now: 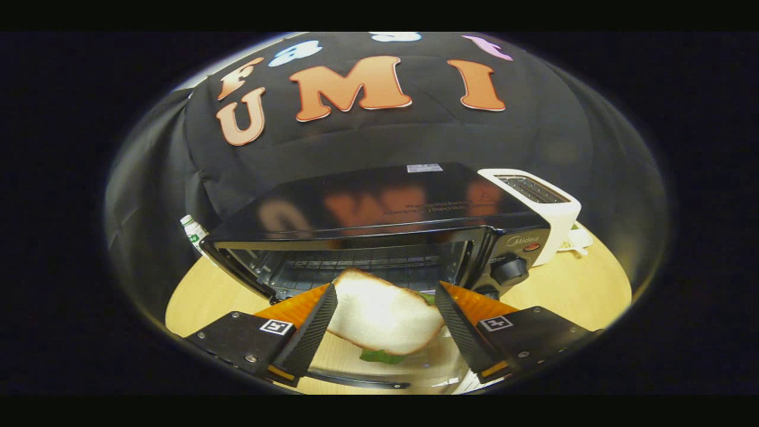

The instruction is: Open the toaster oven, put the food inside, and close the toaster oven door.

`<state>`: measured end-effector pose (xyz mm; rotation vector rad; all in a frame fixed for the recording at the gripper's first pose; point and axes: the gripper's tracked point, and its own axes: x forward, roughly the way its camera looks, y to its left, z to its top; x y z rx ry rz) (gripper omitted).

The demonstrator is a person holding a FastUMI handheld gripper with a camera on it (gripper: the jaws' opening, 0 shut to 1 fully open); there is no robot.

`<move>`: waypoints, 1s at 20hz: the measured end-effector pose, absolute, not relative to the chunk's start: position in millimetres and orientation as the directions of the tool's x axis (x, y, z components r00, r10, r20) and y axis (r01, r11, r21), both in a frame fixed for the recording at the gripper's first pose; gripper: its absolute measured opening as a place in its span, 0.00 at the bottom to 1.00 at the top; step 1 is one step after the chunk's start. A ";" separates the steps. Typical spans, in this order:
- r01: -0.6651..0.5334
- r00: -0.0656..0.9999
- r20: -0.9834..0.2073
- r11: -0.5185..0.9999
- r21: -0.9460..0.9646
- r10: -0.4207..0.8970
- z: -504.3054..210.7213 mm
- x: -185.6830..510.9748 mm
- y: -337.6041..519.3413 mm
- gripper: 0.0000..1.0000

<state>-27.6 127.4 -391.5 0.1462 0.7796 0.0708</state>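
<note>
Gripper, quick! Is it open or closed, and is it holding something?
Gripper: closed on the sandwich, both fingers pressing its sides, held in front of the open toaster oven.

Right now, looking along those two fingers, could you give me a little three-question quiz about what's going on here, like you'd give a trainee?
1. True or false: the toaster oven door is closed.
2. What does the gripper hold between its fingers?
A. a bottle
B. a sandwich
C. a knob
3. Which white appliance stands beside the toaster oven, on the side of its knob?

Key
1. False: the glass door lies folded down under the fingers and the rack inside shows.
2. B: the fingers grip the sandwich from both sides, just before the opening.
3. A pop-up toaster.
</note>
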 end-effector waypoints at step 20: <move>-0.144 0.316 -0.899 0.952 0.270 0.303 -427.2 -233.3 152.4 0.92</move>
